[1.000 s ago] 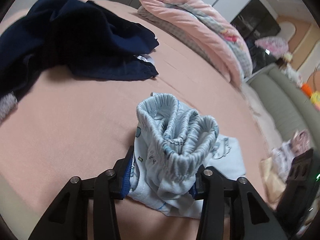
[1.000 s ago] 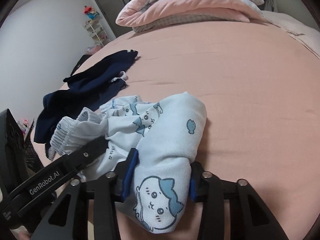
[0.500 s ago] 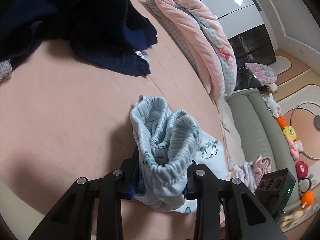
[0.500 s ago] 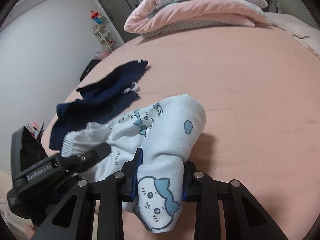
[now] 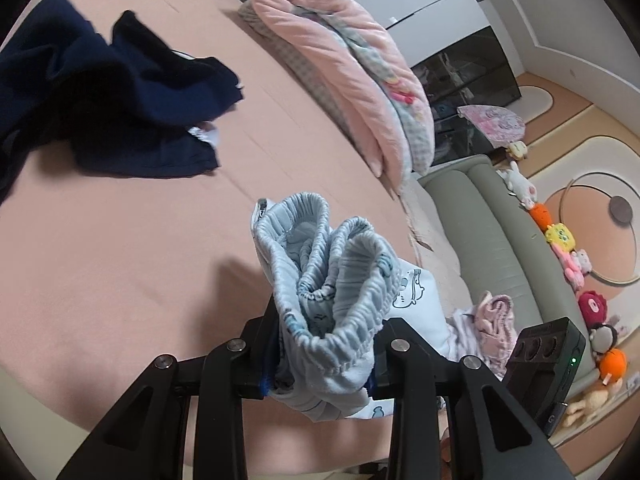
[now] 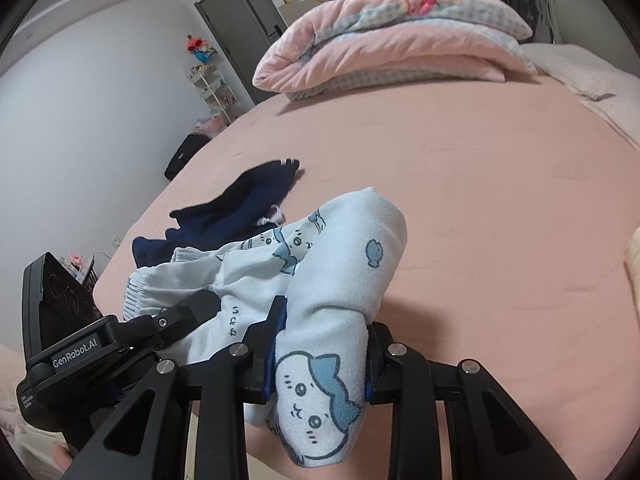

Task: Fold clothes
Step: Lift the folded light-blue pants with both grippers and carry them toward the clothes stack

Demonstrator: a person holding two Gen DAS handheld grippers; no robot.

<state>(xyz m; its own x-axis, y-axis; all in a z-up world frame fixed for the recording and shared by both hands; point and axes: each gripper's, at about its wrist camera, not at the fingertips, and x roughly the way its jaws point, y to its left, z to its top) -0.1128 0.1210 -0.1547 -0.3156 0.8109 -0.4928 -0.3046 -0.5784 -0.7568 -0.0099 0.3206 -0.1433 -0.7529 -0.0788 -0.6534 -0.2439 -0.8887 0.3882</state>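
Light blue pyjama pants with cat prints hang between both grippers above the pink bed [image 5: 120, 264]. In the left wrist view my left gripper [image 5: 324, 346] is shut on the bunched elastic waistband [image 5: 328, 276]. In the right wrist view my right gripper [image 6: 320, 354] is shut on a folded leg of the pants [image 6: 344, 268], with a cat face hanging below the pads. The left gripper [image 6: 188, 314] shows at lower left there, pinching the waistband end. The right gripper's body [image 5: 544, 364] sits at the lower right of the left wrist view.
A crumpled navy garment [image 5: 120, 100] lies on the bed beyond the pants. A folded pink quilt [image 6: 400, 32] sits at the far end of the bed. Beside the bed are a grey-green bench [image 5: 492, 240], a lilac cloth [image 5: 492, 320] and several plush toys [image 5: 560, 240] on the floor.
Both grippers have risen and carried the blue pants up off the bed. Their jaws have narrowed onto the fabric. The left view has tilted toward the room's floor.
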